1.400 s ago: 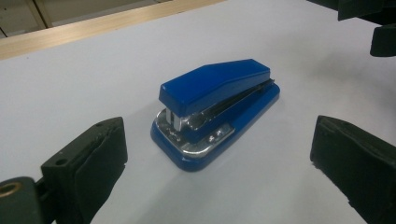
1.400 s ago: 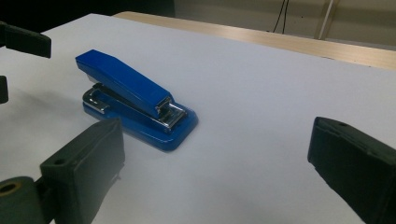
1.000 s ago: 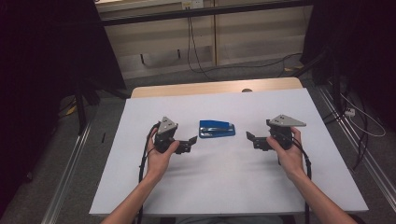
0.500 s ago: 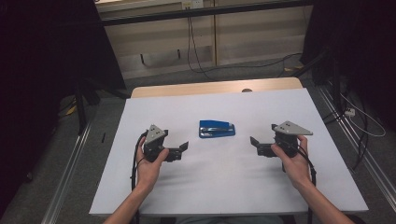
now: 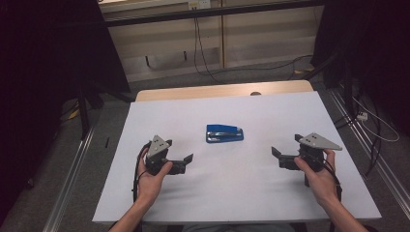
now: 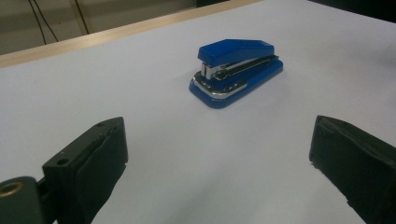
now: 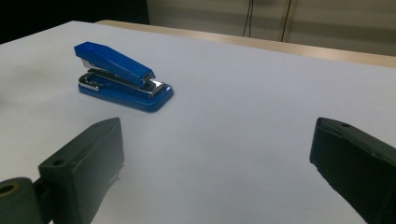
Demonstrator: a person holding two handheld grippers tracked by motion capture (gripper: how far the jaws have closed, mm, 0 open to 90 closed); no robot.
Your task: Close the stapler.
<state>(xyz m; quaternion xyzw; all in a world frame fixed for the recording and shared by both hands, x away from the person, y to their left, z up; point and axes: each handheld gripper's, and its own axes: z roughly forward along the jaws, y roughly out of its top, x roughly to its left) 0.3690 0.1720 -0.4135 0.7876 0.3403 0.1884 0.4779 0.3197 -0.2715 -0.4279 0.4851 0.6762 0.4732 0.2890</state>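
The small blue metal-and-plastic stapler (image 5: 225, 134) lies flat at the middle of the white table sheet (image 5: 241, 193), far from all edges. The left gripper (image 5: 186, 160) and right gripper (image 5: 276, 154) (both jaws wide apart, holding nothing) stand well apart from it, with free sheet between.

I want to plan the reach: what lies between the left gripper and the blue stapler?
Nothing: in the left gripper view, bare white table separates the open left gripper from the stapler.
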